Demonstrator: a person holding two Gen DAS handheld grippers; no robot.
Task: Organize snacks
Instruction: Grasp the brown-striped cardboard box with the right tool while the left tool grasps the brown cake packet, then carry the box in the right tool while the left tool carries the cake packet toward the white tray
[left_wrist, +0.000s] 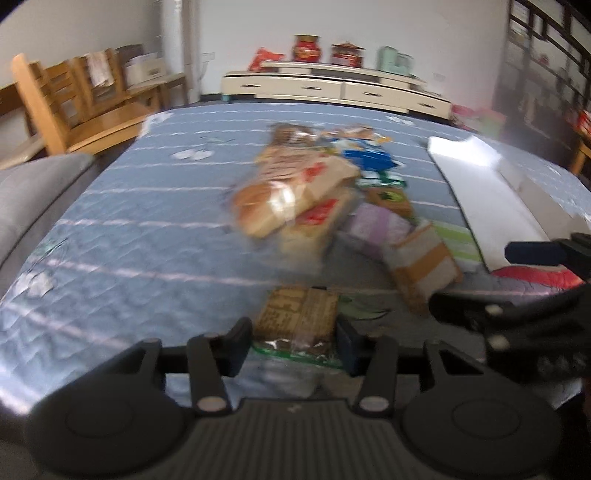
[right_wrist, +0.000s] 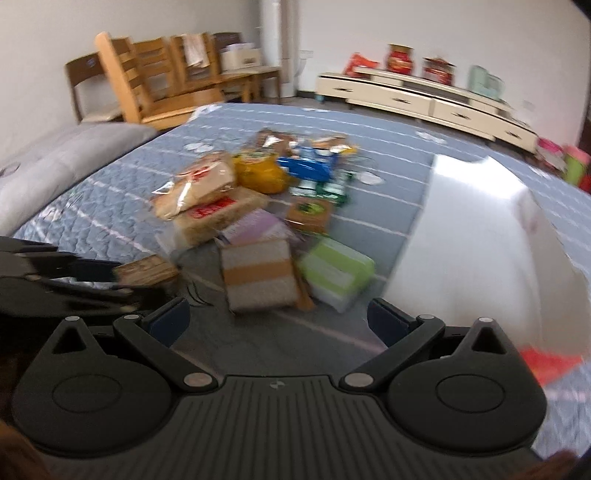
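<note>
- Snack packet (left_wrist: 295, 317), brown with printed text and a clear green-edged end, sits between the fingers of the left gripper (left_wrist: 295, 338), low over the blue quilted cover (left_wrist: 129, 229).
- Both pads of the left gripper press against the packet's sides; it is clamped on the packet.
- Left gripper is angled downward toward the cover.
- Snack pile (right_wrist: 258, 206) lies beyond it at mid-cover: bread bags, a purple pack, a striped brown box, a green box.
- Right gripper (right_wrist: 277, 317) points downward just short of the pile, jaws wide apart, nothing between them.
- White box (right_wrist: 461, 236) stands at the right, beside the pile.
- Both views are blurred.
</note>
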